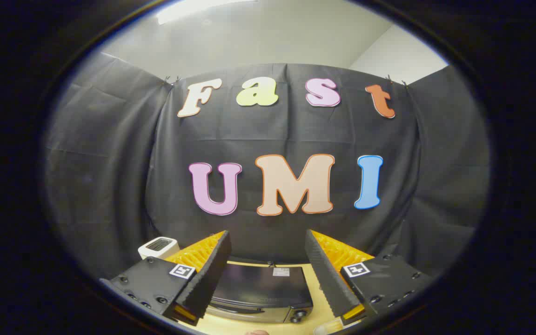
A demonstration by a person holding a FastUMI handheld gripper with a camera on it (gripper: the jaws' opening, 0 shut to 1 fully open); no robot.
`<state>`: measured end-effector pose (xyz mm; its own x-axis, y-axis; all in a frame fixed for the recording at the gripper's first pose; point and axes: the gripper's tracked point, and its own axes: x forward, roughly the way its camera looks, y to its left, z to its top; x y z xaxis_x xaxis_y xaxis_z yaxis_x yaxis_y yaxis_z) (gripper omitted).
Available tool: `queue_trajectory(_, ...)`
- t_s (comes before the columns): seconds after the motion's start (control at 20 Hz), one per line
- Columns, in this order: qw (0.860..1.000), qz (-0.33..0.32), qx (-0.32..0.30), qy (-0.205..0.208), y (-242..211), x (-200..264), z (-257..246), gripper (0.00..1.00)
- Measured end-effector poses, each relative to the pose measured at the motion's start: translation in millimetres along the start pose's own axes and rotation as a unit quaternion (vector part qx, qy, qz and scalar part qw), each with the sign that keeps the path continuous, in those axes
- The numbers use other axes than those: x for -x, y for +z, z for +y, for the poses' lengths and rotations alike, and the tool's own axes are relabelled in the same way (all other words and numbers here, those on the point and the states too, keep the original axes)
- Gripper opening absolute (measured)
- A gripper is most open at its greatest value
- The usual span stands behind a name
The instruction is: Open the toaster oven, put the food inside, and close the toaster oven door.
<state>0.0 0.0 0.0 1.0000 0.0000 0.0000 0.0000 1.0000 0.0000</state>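
Toaster oven (262, 291) sits low on the tabletop (317, 284), seen from above in the gap between the two fingers, at about 6 o'clock from the middle of the gripper view. It is a dark box with a flat, shiny black top and a silver front strip, and a round knob (298, 315) shows at its 5 o'clock corner. Its door looks closed, though only a thin slice of the front can be seen. So my guess is that the job is at its very first step: getting the oven open. The gripper (268, 263) has its jaws spread wide and holds nothing. The fingers (210, 274) are black with rows of little ridges like saw teeth on the inner sides, and bright orange ribbed backs. They hover high, well above the oven. The next move, I think, calls for tipping down and coming lower toward the front of the oven, then hooking or pinching the door handle and pulling it. The handle is too hidden to tell its shape. A small pale bit near the 5 o'clock fringe by the right finger may be the food, but I cannot tell. The tabletop is smooth, pale wood colour. A small white box thing (158, 246) with a dark slot stands at 9 o'clock of the oven, beyond the left finger.
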Motion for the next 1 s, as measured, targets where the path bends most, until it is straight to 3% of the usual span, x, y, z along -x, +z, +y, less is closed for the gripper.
queue_trajectory(0.7, 1.000, 0.005, 0.006, -0.013, -7.5, -23.8, 37.7, 0.99)
queue_trajectory(1.0, 0.999, 0.047, -0.006, -0.018, -68.6, -40.3, 46.6, 0.99)
